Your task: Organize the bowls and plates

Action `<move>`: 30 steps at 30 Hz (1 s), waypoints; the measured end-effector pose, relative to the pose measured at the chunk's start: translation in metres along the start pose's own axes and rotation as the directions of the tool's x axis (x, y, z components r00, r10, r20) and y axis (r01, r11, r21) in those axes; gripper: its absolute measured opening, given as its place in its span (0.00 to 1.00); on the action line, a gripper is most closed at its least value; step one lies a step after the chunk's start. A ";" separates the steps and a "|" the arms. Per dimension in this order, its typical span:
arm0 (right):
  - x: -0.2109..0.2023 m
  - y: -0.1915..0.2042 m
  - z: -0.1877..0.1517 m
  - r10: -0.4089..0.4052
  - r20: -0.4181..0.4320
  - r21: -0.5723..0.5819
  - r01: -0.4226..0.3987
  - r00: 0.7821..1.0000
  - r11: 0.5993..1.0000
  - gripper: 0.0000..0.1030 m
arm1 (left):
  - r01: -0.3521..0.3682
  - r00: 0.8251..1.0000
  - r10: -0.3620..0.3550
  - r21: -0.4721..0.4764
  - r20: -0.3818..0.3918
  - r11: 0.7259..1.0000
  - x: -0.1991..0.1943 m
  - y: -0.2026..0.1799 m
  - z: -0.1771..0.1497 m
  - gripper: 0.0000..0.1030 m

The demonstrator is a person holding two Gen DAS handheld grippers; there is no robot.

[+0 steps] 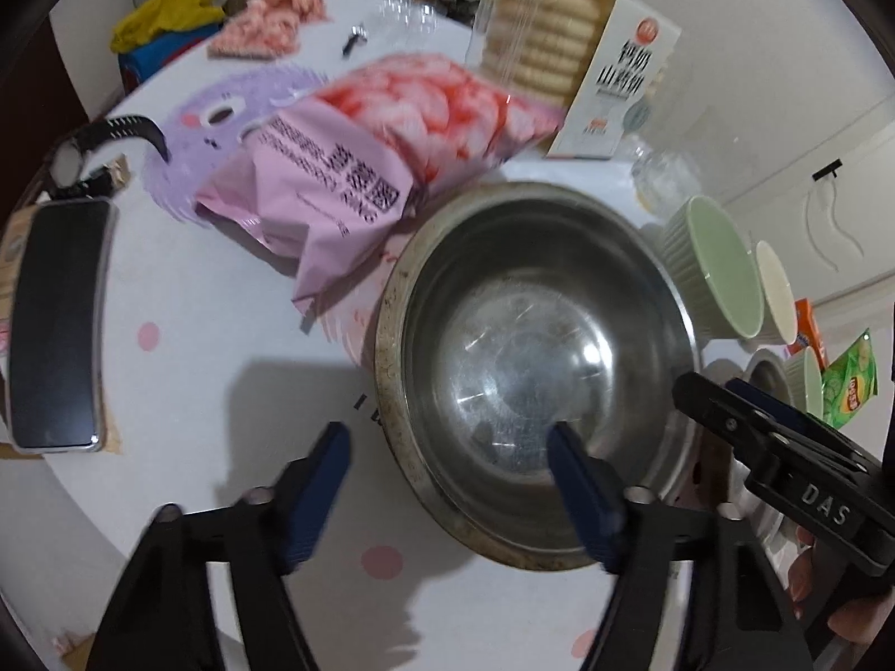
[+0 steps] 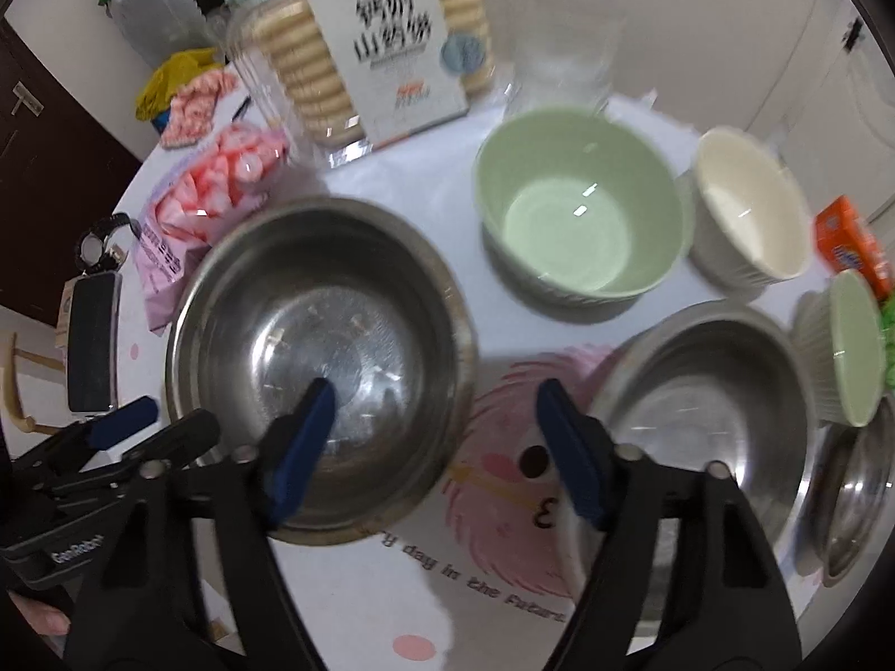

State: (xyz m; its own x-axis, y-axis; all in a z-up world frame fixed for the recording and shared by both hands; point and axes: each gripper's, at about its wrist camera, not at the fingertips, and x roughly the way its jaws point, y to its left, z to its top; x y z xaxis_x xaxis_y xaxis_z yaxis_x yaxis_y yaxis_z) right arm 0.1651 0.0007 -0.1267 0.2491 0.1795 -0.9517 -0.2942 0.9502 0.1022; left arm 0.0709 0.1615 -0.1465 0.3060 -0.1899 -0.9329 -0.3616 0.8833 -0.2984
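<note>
A large steel bowl (image 1: pixel 537 369) stands on the white table; it also shows in the right wrist view (image 2: pixel 319 358). My left gripper (image 1: pixel 447 447) is open, its fingers straddling the bowl's near-left rim. My right gripper (image 2: pixel 433 402) is open, one finger over this bowl's right side, the other toward a second steel bowl (image 2: pixel 705 414). A green bowl (image 2: pixel 582 212), a cream bowl (image 2: pixel 749 207), a small green bowl (image 2: pixel 850 346) on its side and a steel plate (image 2: pixel 856 503) lie to the right. The right gripper also shows in the left wrist view (image 1: pixel 727 397).
A pink snack bag (image 1: pixel 380 134), a biscuit box (image 1: pixel 609 78), a phone (image 1: pixel 56 324) and a watch (image 1: pixel 112 140) lie on the table's left and back. An orange box (image 2: pixel 850 246) and a green chip bag (image 1: pixel 850 386) sit at the right edge.
</note>
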 end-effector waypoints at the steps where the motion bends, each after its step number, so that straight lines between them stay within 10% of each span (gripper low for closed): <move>1: 0.006 0.000 0.001 -0.004 -0.016 0.001 0.004 1.000 1.000 0.64 | 0.004 1.000 -0.004 -0.001 -0.014 1.000 0.004 0.001 0.001 0.51; 9: 0.030 -0.011 0.000 -0.021 -0.085 0.047 0.025 0.996 0.999 0.16 | -0.004 0.996 0.000 -0.044 -0.092 0.999 0.024 0.010 0.006 0.15; 30: -0.047 0.000 -0.078 -0.017 0.011 0.072 0.016 1.000 0.997 0.18 | 0.027 0.999 -0.021 0.139 -0.040 0.990 -0.037 -0.005 -0.036 0.14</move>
State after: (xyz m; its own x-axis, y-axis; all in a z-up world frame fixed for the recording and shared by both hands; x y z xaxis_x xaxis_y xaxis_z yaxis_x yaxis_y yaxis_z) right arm 0.0815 -0.0276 -0.1049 0.2643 0.1666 -0.9500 -0.2236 0.9687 0.1077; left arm 0.0292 0.1488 -0.1180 0.2781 -0.2258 -0.9337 -0.2270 0.9290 -0.2922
